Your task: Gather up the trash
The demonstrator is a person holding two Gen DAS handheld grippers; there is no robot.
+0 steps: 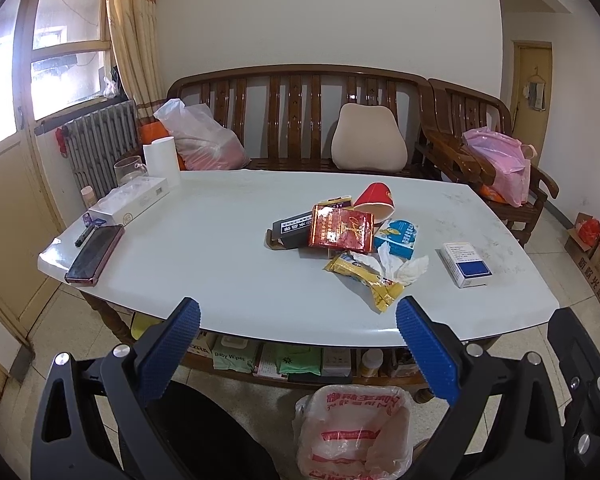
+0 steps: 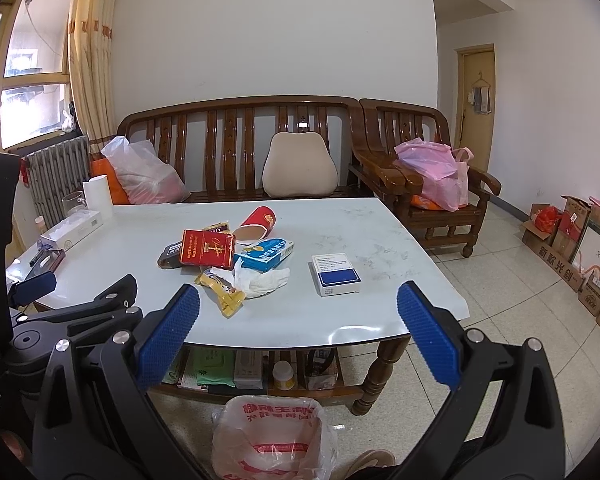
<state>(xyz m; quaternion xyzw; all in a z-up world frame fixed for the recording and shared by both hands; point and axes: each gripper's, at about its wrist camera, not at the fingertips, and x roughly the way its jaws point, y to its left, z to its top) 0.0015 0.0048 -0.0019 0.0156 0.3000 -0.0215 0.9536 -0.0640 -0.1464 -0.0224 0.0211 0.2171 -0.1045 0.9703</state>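
Observation:
A pile of trash lies mid-table: a tipped red paper cup (image 1: 376,202) (image 2: 257,222), a red cigarette pack (image 1: 342,229) (image 2: 207,248), a black box (image 1: 292,231), a light-blue carton (image 1: 398,238) (image 2: 265,256), a crumpled tissue (image 1: 404,266) (image 2: 262,280) and a yellow wrapper (image 1: 366,278) (image 2: 222,292). A blue-and-white box (image 1: 465,264) (image 2: 335,274) lies apart to the right. A bin lined with a red-printed plastic bag (image 1: 354,432) (image 2: 274,436) stands on the floor in front of the table. My left gripper (image 1: 298,316) and right gripper (image 2: 298,306) are both open and empty, held back from the table's near edge.
The white table (image 1: 228,280) also holds a phone (image 1: 95,254), a pen, a white box (image 1: 130,202), a glass mug and a paper roll (image 1: 162,160) at far left. A wooden bench and armchair with plastic bags stand behind. Cardboard boxes (image 2: 572,240) line the right wall.

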